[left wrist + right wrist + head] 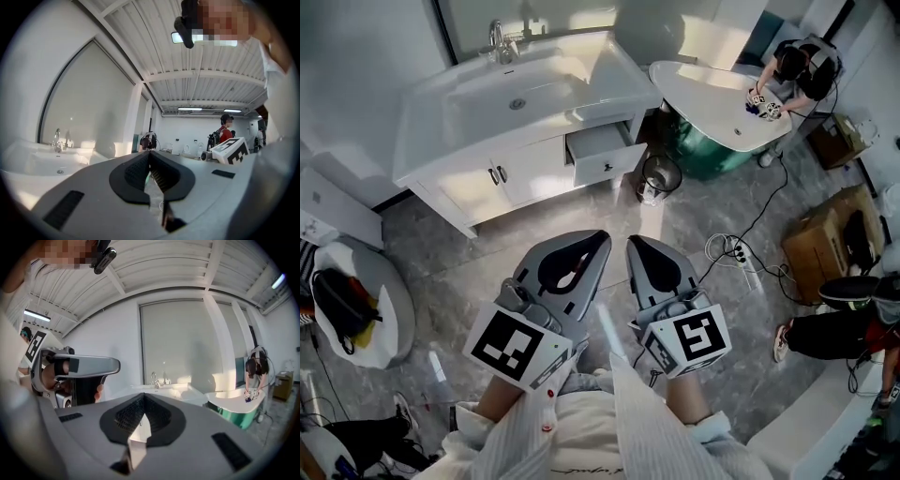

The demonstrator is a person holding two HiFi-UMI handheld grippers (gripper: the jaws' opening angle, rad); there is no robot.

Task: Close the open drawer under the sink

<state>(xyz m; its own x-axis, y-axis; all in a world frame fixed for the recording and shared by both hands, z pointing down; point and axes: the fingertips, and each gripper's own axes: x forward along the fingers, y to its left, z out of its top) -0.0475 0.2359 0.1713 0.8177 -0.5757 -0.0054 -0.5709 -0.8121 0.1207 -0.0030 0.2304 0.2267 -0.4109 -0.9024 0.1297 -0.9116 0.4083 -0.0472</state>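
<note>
The white vanity (478, 183) with its sink (517, 94) stands at the far left of the head view. Its right-hand drawer (605, 155) is pulled out and open. My left gripper (598, 242) and right gripper (635, 246) hover side by side over the grey floor, well short of the drawer, both shut with nothing between the jaws. The left gripper view shows its shut jaw tips (149, 153) with the sink (51, 164) off to the left. In the right gripper view, the shut tips (143, 396) point toward the faucet (153, 378); the drawer is hidden there.
A white and green bathtub (712, 98) stands right of the vanity, with a person (802, 70) bent over it. A small round bin (659, 176) sits below the drawer. A power strip and cable (736, 255), cardboard boxes (825, 239) and a white seat (389, 309) lie around.
</note>
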